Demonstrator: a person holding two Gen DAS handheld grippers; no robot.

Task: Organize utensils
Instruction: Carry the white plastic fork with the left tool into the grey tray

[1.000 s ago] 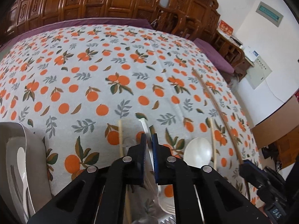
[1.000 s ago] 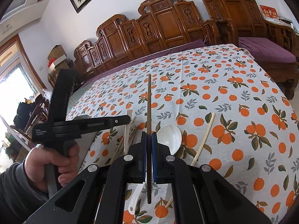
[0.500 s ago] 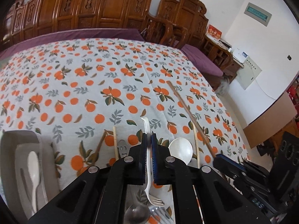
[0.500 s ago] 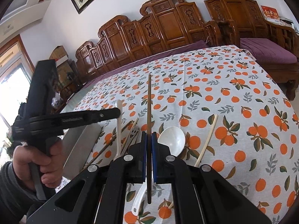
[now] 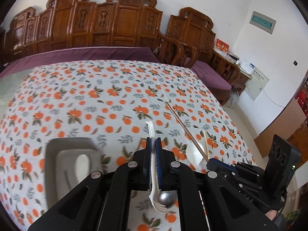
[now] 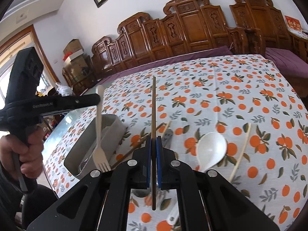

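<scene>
My left gripper [image 5: 153,139] is shut on a white plastic fork [image 5: 151,134], lifted off the cloth with its tines hanging toward the camera. That fork [image 6: 99,127] hangs in the right wrist view from the left gripper [image 6: 97,99], above the grey tray [image 6: 111,127]. The tray [image 5: 55,161] holds a white spoon [image 5: 81,164]. My right gripper [image 6: 153,140] is shut on a dark brown chopstick [image 6: 153,107] that points away over the table. A white soup spoon [image 6: 210,150], a pale chopstick [image 6: 240,153] and more chopsticks [image 6: 142,139] lie on the orange-print cloth.
A metal spoon [image 5: 166,199] lies under the left gripper. Carved wooden chairs [image 6: 182,27] line the table's far side, with a purple cushion [image 5: 209,76] at the right. A person's hand [image 6: 23,148] holds the left gripper's handle. The table's right edge drops to the floor.
My left gripper has lifted the white fork off the table and carried it left toward the grey tray. The right gripper has shifted slightly, still holding the brown chopstick.
</scene>
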